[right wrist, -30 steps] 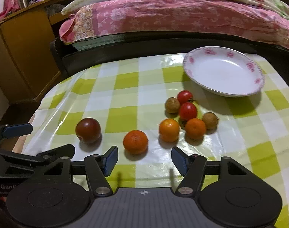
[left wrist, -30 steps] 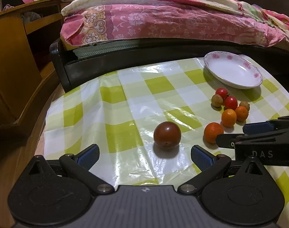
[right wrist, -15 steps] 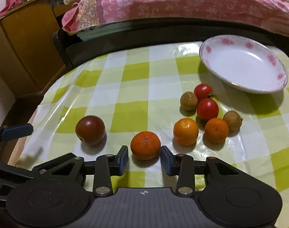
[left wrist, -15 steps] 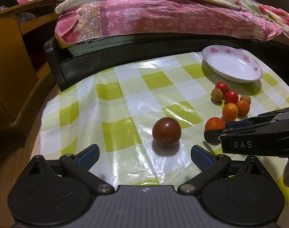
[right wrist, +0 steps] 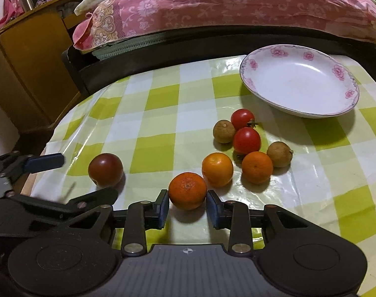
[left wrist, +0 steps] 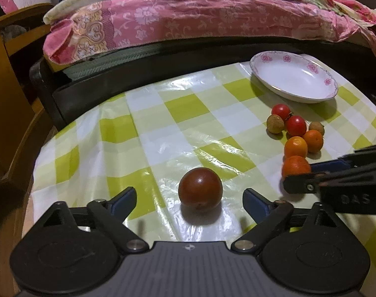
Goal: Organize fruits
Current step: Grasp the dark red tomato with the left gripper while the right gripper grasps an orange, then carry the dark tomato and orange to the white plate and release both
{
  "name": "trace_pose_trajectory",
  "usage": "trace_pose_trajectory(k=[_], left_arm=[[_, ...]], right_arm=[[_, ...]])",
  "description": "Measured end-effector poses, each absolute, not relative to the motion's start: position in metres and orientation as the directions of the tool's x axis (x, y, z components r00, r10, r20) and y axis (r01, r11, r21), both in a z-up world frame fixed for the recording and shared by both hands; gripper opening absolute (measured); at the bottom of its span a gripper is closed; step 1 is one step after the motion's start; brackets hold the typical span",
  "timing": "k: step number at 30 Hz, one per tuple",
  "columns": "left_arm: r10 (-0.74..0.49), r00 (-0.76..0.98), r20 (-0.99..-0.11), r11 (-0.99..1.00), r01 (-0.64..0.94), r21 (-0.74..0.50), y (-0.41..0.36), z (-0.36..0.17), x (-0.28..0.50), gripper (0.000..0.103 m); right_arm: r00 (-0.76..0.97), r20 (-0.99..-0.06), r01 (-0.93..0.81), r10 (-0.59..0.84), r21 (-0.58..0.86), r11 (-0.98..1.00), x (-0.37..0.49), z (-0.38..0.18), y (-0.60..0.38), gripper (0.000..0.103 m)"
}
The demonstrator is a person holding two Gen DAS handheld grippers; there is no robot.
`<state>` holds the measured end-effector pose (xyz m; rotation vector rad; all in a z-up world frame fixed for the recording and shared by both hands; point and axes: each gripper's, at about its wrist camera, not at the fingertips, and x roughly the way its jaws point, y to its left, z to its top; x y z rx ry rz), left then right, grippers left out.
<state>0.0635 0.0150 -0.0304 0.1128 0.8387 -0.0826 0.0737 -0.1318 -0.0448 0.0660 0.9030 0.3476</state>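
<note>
Cloth (right wrist: 160,113): glossy check of lime green, pale green and white squares. Plate (right wrist: 346,94): white, pink flower prints on the rim, thin dark edge line. Tomato (left wrist: 200,189): dark brownish red. Three tangerines: orange; the nearest (right wrist: 187,190) is the deepest. Two cherry tomatoes (right wrist: 246,140): bright red. Two longans (right wrist: 223,131): dull tan-brown. Quilt (left wrist: 188,17): pink floral, cream border. Cabinet (right wrist: 32,74): yellow-brown wood. Gripper pads (right wrist: 163,205): blue on black bodies.
</note>
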Motion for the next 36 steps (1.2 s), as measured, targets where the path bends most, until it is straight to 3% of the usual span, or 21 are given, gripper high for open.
trace_pose_trajectory(k=[3,6,10,14,36], left_arm=[[-0.020,0.659,-0.752,0.991,0.113,0.072,0.014,-0.035,0.070,0.093],[-0.030,0.636,-0.771,0.992,0.116,0.058,0.014,-0.041,0.077,0.069],[-0.046,0.621,-0.783,0.995,0.095,0.017,0.018,-0.043,0.080,0.064],[-0.064,0.617,-0.784,0.994,0.111,0.006,0.014,-0.040,0.079,0.048],[-0.221,0.625,-0.749,0.970,0.222,-0.101,-0.030,0.001,0.097,0.047]], right_arm=[[0.552,-0.763,-0.259,0.337,0.227,0.939,0.074,-0.045,-0.134,0.029],[0.550,-0.765,-0.256,0.335,0.228,0.940,0.073,-0.046,-0.137,0.029],[0.548,-0.769,-0.252,0.330,0.224,0.941,0.072,-0.046,-0.140,0.029],[0.548,-0.770,-0.253,0.328,0.221,0.942,0.071,-0.046,-0.142,0.029],[0.627,-0.725,-0.222,0.283,0.182,0.958,0.065,-0.008,-0.167,0.029]])
